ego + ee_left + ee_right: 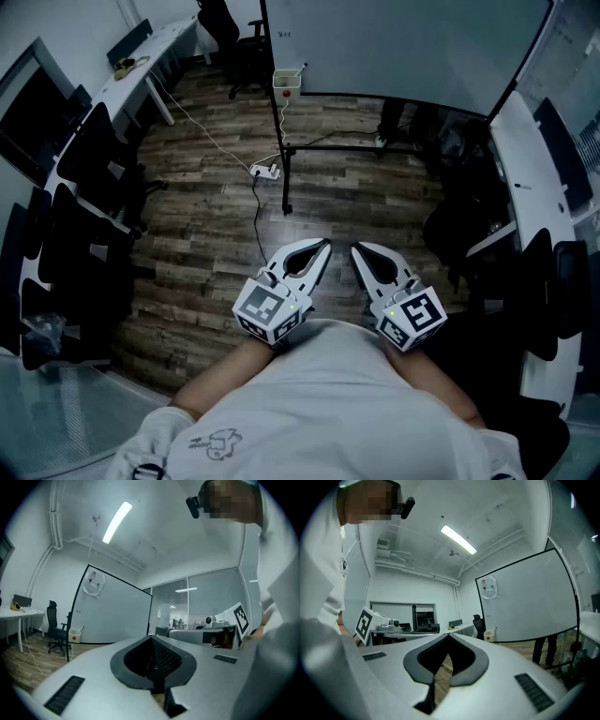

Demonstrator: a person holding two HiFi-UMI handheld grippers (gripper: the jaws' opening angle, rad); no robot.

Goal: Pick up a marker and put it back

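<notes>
A: Both tools are tucked in at the person's chest. The left hand-held gripper [322, 247] has its jaws pressed together with nothing between them.

B: Same for the right hand-held gripper [358, 251]: tips meeting, empty.

A: And the marker?

B: Hard to say. A thin stick [302, 68] pokes from the small white box [287, 81] under the whiteboard [403, 47], well apart across the wooden floor [216, 206].
</notes>
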